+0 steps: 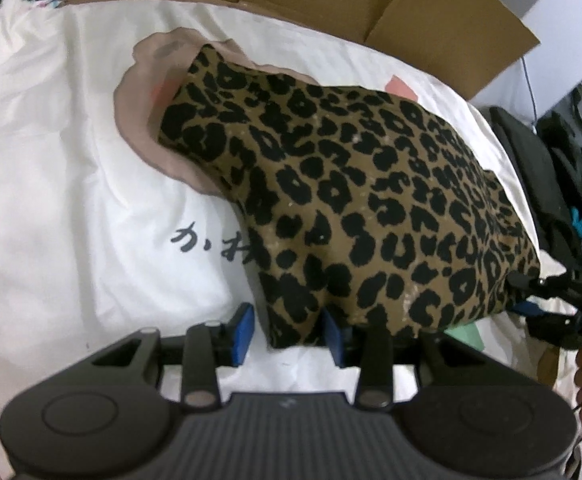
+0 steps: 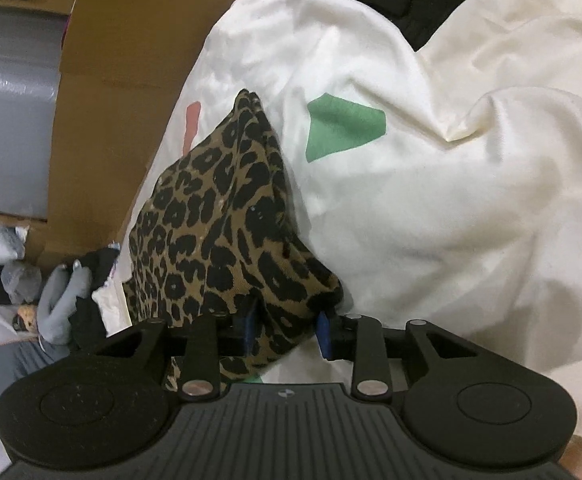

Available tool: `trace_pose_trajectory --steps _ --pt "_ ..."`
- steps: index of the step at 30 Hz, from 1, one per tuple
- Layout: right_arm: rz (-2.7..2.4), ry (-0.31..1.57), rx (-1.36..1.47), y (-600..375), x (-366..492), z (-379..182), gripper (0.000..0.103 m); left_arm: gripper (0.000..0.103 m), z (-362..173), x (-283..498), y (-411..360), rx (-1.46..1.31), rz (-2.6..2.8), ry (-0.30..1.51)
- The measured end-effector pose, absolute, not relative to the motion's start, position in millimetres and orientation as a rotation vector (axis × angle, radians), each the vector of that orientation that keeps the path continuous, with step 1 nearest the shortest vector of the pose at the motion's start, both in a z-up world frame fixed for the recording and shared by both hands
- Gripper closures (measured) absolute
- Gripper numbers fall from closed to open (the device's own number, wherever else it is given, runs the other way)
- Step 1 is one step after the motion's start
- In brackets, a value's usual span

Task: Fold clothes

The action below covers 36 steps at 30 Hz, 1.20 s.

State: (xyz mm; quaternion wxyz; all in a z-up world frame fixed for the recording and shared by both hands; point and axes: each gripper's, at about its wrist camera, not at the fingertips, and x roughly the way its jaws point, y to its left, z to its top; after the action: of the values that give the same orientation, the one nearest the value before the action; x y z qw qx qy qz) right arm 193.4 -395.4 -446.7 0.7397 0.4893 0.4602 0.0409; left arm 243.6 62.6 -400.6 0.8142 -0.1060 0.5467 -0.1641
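Your left claw [image 1: 287, 332] has its blue pads apart with the near corner of the leopard-print garment [image 1: 351, 208] between them; only the right-hand pad seems to touch the cloth, so treat this as not yet a grip. Your right claw [image 2: 287, 328] has a bunched corner of the same garment [image 2: 227, 232] between its pads, which appear to press it on both sides. The garment lies on the white printed sheet [image 1: 71, 152] of the bed, its long axis running away from the left claw toward the cardboard box [image 1: 431, 12] along the bed's far edge. Beside the garment the sheet carries dark Japanese characters [image 1: 207, 240], partly covered; only "か" reads clearly.
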Motion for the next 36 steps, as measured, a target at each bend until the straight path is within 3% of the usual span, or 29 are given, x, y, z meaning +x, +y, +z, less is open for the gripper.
trace_pose_trajectory --steps 6,8,10,13,17,26,36 --pt "0.090 0.994 1.094 -396.4 190.7 -447.7 0.074 0.072 -404.3 235.9 60.5 -0.254 -0.355 1.152" --pt "0.087 0.993 1.088 -395.2 191.3 -447.3 0.076 0.091 -405.1 237.0 60.4 -0.259 -0.355 1.148" --pt "0.085 0.996 1.086 -394.5 192.4 -446.7 0.080 0.096 -403.1 239.6 61.3 -0.267 -0.366 1.148" --pt "0.091 1.006 1.078 -394.8 192.9 -444.7 0.088 0.097 -395.9 241.0 63.3 -0.259 -0.370 1.150" --pt "0.117 1.024 1.053 -392.5 191.6 -439.4 0.092 0.098 -384.4 242.5 69.2 -0.266 -0.372 1.160" --pt "0.171 1.053 1.025 -382.5 182.3 -424.1 0.094 0.098 -361.7 240.2 68.4 -0.211 -0.364 1.177" --pt "0.279 1.164 0.925 -361.7 163.4 -411.0 0.094 0.098 -363.3 227.4 71.7 -0.149 -0.385 1.327"
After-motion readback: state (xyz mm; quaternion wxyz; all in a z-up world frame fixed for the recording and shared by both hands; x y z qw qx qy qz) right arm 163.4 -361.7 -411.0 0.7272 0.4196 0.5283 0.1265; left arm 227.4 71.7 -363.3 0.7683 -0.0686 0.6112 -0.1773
